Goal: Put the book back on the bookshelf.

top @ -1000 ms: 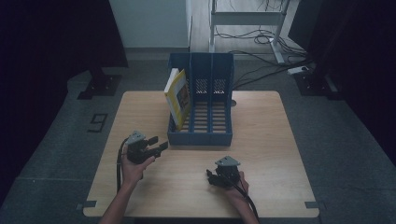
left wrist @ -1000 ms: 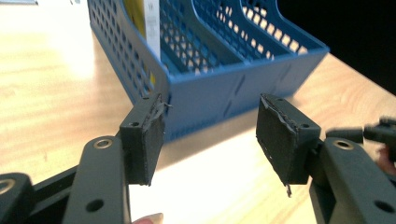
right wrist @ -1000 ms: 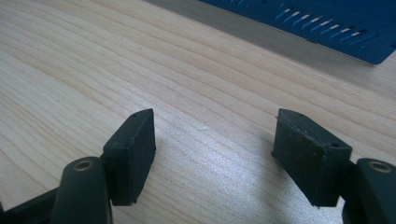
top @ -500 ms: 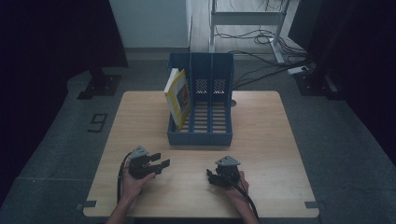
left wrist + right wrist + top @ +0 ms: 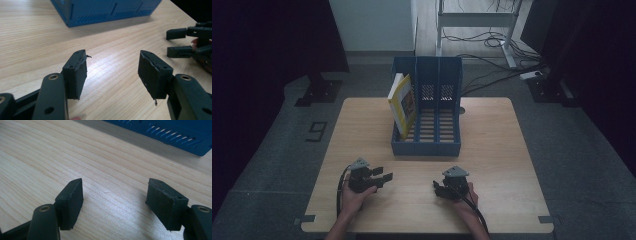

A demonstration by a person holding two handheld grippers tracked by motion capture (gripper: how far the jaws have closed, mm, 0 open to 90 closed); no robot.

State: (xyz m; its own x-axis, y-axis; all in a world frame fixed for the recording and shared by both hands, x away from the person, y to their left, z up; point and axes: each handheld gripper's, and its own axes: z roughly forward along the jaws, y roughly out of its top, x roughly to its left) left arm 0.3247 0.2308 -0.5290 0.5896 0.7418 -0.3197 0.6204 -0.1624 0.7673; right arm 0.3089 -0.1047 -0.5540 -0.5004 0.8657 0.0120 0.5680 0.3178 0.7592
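A blue three-slot file rack (image 5: pixel 427 145) stands at the middle of the wooden table (image 5: pixel 492 130). A yellow and white book (image 5: pixel 402 105) leans in its left slot. My left gripper (image 5: pixel 382 176) rests low near the front left, held in a hand, open with nothing between its jaws (image 5: pixel 112 72). My right gripper (image 5: pixel 438 189) lies near the front, right of centre, also open and empty (image 5: pixel 113 200). The left gripper view takes in the rack's corner (image 5: pixel 105 12) and the right gripper (image 5: pixel 183 42) farther off. The rack's base (image 5: pixel 175 135) lies ahead in the right gripper view.
Bare wood lies between the two grippers and the rack. Behind the table stand a white desk frame (image 5: pixel 472 20) and cables on the grey floor (image 5: pixel 492 75). A dark stand base (image 5: pixel 319 92) sits at the far left.
My left gripper has moved back toward the table's front edge and lower to the tabletop. The right gripper has stayed where it was.
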